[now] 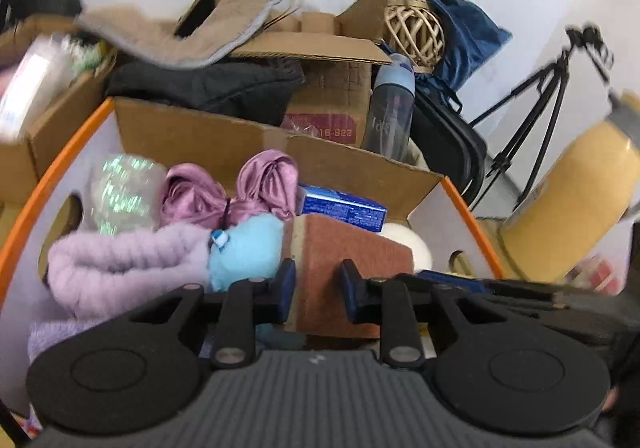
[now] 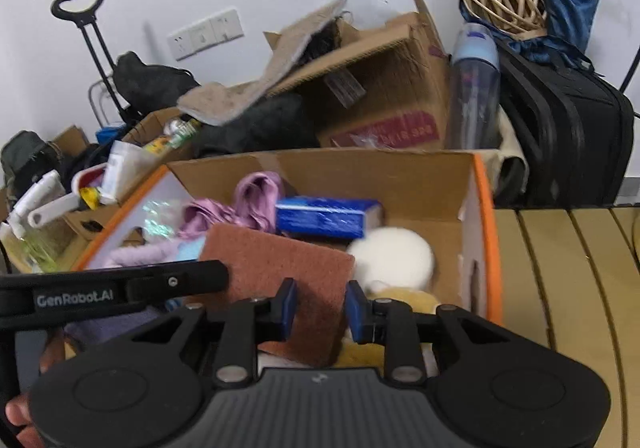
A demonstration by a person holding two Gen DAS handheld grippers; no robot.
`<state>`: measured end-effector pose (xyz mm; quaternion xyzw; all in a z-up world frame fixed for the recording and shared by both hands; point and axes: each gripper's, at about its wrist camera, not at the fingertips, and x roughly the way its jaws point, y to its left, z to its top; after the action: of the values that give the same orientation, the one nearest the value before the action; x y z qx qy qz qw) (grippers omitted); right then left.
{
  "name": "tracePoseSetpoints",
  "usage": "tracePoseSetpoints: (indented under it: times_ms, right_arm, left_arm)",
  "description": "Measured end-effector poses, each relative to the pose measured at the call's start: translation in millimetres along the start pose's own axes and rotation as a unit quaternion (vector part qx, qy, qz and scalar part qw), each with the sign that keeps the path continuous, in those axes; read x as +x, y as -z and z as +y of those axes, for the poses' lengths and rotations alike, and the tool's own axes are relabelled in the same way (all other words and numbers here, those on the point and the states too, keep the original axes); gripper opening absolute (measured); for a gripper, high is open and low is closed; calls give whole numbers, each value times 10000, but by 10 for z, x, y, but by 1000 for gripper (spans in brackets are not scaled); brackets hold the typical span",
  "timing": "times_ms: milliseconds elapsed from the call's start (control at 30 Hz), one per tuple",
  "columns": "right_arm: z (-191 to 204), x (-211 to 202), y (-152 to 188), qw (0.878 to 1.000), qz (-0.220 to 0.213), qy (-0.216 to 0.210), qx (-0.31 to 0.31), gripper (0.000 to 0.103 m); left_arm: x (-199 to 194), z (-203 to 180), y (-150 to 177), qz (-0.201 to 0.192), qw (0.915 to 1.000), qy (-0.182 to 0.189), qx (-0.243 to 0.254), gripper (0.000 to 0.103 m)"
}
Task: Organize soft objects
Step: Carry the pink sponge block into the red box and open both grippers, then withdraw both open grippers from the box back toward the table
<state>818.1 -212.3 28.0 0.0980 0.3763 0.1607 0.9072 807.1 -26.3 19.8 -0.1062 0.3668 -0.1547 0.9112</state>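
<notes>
An orange-edged cardboard box holds soft things: a lilac fluffy cloth, a light blue plush piece, a pink satin bundle, a white round pad, a blue packet. A brown scouring sponge lies on top. My left gripper has its jaws either side of the sponge, slightly apart. My right gripper is open over the sponge's near edge.
Behind the box are more cartons, a beige mat, dark clothes, a water bottle, a wicker ball, a black case. A slatted wooden table lies to the right.
</notes>
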Motion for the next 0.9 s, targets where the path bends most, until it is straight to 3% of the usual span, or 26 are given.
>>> tracePoseSetpoints:
  times_ms: [67,200,633,767,900]
  right_arm:
    - [-31,-18,29,9999,34,126,14,22]
    - [-8,-203,55,9993,-41,357,-58,25]
    - [532,-1935,-144,9926,-983,396,-598,44]
    - [703,-2456,-48,9893,-1229,382,-690,51]
    - [862,-2881,266,9847,-1517,253,-817,58]
  left_arm:
    - [25,-22,10,42,9999,77,-69,35]
    - [-231,-45,11,69,9998,147,133,38]
    - [-2187,-254,-106,-910,9927,-218,762,39]
    - [-2729,-377,98,-1203,9871,-357,993,44]
    - [-3223,-513,575,-1640,9742,-597,1428,52]
